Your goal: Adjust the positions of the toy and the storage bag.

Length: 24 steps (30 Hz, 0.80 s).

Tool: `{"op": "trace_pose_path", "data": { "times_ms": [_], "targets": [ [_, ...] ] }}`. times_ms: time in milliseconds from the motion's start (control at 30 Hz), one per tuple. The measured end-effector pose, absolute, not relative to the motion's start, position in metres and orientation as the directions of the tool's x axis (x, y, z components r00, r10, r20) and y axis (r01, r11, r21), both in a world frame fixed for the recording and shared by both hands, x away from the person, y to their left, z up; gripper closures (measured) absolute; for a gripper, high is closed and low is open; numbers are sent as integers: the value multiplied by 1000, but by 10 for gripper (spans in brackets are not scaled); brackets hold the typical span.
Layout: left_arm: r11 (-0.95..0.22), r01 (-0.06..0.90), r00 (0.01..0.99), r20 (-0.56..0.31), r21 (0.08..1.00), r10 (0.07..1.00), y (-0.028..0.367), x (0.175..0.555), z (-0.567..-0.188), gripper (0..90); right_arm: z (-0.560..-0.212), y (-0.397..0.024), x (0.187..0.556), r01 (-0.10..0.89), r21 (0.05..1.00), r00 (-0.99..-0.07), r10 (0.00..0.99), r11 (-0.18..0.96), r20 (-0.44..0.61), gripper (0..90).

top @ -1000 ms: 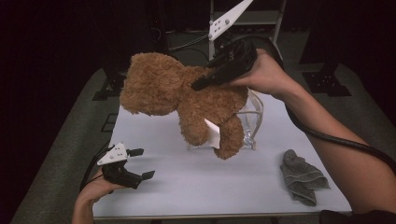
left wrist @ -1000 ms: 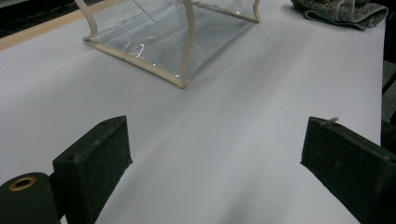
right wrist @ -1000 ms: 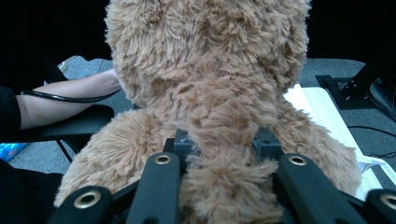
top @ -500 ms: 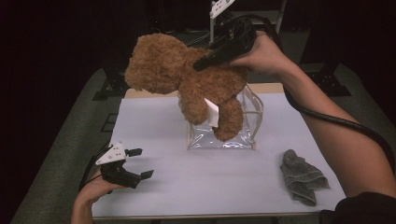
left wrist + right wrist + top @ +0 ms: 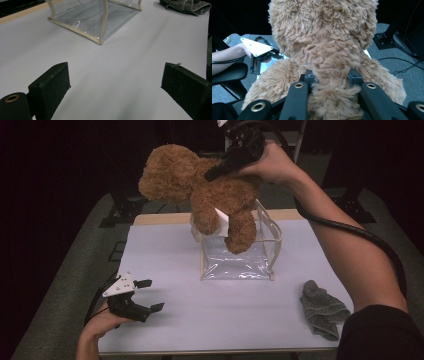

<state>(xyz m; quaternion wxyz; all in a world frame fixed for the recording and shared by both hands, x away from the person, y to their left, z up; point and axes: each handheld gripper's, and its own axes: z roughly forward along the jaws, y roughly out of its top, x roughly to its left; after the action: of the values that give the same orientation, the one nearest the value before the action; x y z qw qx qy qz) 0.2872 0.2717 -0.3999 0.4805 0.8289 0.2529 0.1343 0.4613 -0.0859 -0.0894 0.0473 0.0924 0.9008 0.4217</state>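
Brown teddy bear, clear cream-trimmed bag, grey cloth, white table

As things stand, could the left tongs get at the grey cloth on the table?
Probably yes. The left tongs stand open and empty near the table's front edge, and bare tabletop runs across to the grey cloth; the clear bag sits farther back.

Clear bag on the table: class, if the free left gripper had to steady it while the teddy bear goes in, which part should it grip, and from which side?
Probably the clear bag's near top rim, approached from the person's side by the open left gripper. The cream-piped edge looks stiffer than the slick film, and that side lies clear of the teddy bear hanging above.
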Motion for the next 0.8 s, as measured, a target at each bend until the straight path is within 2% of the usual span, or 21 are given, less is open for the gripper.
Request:
{"op": "trace_pose_path", "data": {
  "times_ms": [800],
  "targets": [
    [-428, 305, 843, -33, 851, 536, 270, 288, -405, 76, -112, -88, 529, 172, 748, -956, 292, 641, -30, 691]
  ]
}}
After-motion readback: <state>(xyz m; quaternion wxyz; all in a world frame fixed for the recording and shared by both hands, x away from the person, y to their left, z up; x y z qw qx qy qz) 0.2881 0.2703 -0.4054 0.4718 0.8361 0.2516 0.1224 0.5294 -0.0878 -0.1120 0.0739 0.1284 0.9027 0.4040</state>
